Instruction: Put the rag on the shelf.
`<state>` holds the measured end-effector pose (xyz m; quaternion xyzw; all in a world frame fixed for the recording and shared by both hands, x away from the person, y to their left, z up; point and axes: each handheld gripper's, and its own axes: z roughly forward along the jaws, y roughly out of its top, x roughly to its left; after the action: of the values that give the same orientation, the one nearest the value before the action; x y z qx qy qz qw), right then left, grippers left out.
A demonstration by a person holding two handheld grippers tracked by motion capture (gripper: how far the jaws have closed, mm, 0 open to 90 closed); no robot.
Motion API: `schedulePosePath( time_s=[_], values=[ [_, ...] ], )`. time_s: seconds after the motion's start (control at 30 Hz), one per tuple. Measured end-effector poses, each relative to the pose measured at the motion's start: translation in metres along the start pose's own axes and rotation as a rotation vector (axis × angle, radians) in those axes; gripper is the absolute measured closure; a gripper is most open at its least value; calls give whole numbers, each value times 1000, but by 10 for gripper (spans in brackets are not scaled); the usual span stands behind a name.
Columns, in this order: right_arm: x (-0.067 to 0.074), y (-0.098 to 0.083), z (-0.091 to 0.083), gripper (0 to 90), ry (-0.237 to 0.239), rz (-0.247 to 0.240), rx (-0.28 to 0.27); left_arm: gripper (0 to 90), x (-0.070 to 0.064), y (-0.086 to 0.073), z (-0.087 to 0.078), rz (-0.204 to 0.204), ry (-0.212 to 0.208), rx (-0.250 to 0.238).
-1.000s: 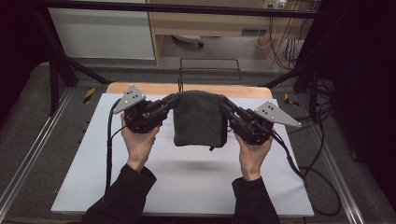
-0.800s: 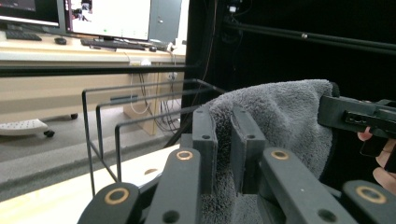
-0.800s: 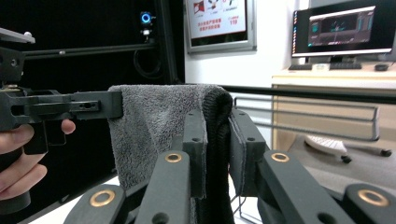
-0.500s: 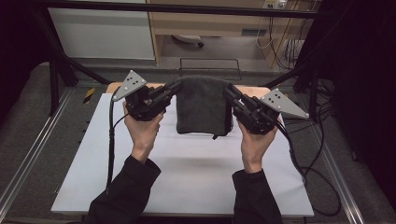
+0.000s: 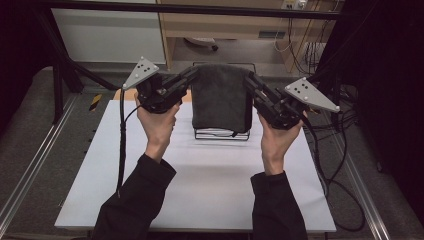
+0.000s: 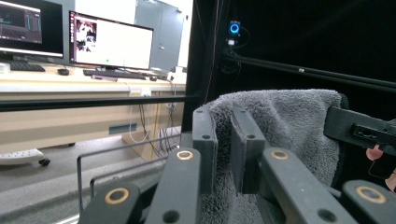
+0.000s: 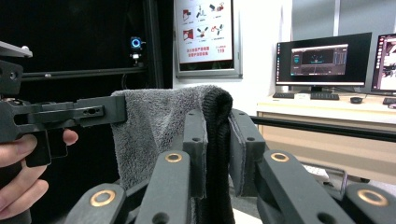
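I see the counter (image 5: 210,190), covered by a plain white sheet, running from the near edge up to a wooden strip at the back. Above its far half hangs my dark grey towel (image 5: 221,97), folded over and draped down, lifted off the surface and stretched between the two tools. Under it, on the white sheet, stands a black wire rack (image 5: 221,134), with the towel's lower edge hanging in front of its upper part; I cannot tell whether cloth and wire touch. My left hand-held gripper (image 5: 186,80) has its jaws pressed together on the towel's upper left corner; in the left gripper view (image 6: 223,149) the grey pile sits squeezed between the two black pads. My right hand-held gripper (image 5: 251,82) is clamped the same way on the upper right corner, and the right gripper view (image 7: 217,149) shows the folded edge pinched between its pads. Each hand grasps its tool from below, and a black cable (image 5: 121,145) trails from the left one down across the counter
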<state>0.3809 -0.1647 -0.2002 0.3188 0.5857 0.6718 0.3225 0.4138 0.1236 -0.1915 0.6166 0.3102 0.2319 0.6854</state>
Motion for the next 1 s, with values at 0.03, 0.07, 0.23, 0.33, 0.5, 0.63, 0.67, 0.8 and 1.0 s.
schedulePosePath(
  time_s=[0.03,0.07,0.23,0.33,0.5,0.63,0.67,0.8,1.0],
  values=[
    [-1,2,1,790,-2,-3,-4,816,0,2,2,-5,-3,-5],
    [-2,5,2,790,-4,-5,-5,816,0,4,3,-6,-4,-6],
    [-7,17,8,791,-13,-9,-22,816,0,17,11,-1,-3,-20],
    [-11,22,11,791,-13,-3,-35,817,0,24,15,9,1,-27],
    [-15,32,16,791,-21,-15,-40,817,2,32,24,6,5,-36],
    [-17,40,22,792,-29,-32,-41,816,4,40,31,9,9,-41],
    [-18,43,24,791,-30,-33,-44,817,5,42,32,11,10,-38],
    [-21,50,31,792,-36,-41,-44,817,7,50,39,7,19,-42],
    [-25,62,40,792,-43,-52,-44,817,12,60,42,9,25,-57]
  ],
)
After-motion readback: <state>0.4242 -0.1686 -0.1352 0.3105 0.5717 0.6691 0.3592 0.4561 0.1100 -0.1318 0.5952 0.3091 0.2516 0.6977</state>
